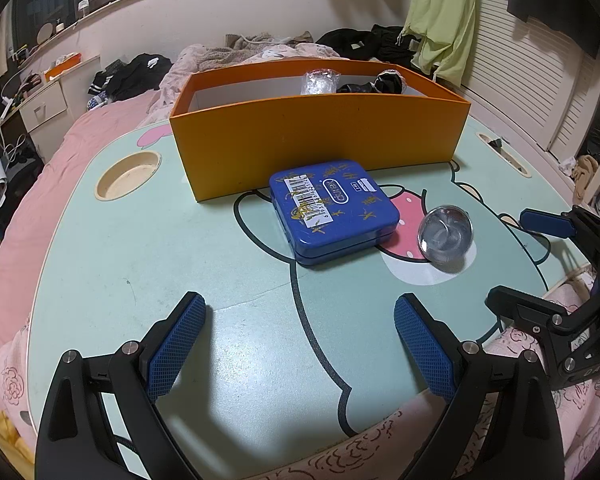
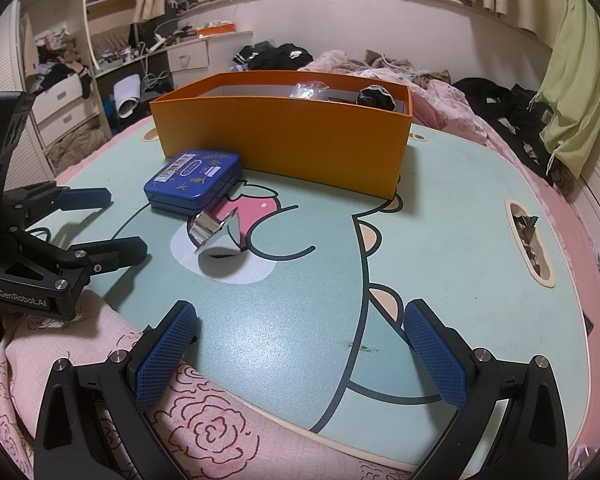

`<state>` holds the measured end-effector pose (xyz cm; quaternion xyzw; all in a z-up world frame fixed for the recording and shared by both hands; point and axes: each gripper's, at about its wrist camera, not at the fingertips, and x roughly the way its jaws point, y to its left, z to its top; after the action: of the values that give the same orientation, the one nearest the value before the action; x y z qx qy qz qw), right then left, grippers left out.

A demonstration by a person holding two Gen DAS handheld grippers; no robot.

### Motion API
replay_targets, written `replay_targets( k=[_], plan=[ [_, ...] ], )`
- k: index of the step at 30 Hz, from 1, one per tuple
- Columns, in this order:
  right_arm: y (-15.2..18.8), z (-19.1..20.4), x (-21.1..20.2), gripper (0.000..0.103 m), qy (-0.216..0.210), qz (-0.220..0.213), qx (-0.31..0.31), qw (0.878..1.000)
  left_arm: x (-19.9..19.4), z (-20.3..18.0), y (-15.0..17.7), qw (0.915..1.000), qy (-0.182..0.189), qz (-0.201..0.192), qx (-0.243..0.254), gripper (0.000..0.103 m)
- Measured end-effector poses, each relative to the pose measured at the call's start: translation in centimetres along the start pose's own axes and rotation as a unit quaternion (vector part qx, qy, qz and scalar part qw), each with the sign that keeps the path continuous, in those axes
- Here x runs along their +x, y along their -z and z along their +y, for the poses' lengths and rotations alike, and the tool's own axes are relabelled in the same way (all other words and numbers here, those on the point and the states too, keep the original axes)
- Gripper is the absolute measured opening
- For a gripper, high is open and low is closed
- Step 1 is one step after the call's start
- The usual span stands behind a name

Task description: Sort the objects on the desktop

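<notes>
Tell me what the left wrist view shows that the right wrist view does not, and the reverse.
Only the left wrist view shows the round cup hole in the table, and the left gripper from behind, open. Only the right wrist view shows the shelves and drawers by the wall, and the right gripper from behind, open. Both show the orange box with a clear bag and a black item inside, the blue tin in front of it, the shiny cup lying on its side, and the green table.
</notes>
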<state>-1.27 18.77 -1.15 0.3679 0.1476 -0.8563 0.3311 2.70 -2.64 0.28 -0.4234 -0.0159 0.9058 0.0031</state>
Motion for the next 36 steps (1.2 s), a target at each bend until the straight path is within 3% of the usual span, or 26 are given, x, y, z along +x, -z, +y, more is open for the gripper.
replay_targets(
  k=[22, 31, 36],
  plan=[
    [-0.1, 0.3, -0.1, 0.103, -0.002, -0.003, 0.001, 1.0, 0.0, 0.0, 0.0, 1.0, 0.0, 0.0, 0.0, 0.095],
    [-1.9, 1.6, -0.6, 0.1, -0.009, -0.021, -0.023, 0.999, -0.1, 0.0, 0.1, 1.0, 0.0, 0.0, 0.0, 0.095],
    [-4.7, 3.5, 0.1, 0.095, -0.029, -0.026, -0.051, 0.998, 0.0, 0.1, 0.1, 1.0, 0.001, 0.0, 0.0, 0.095]
  ],
)
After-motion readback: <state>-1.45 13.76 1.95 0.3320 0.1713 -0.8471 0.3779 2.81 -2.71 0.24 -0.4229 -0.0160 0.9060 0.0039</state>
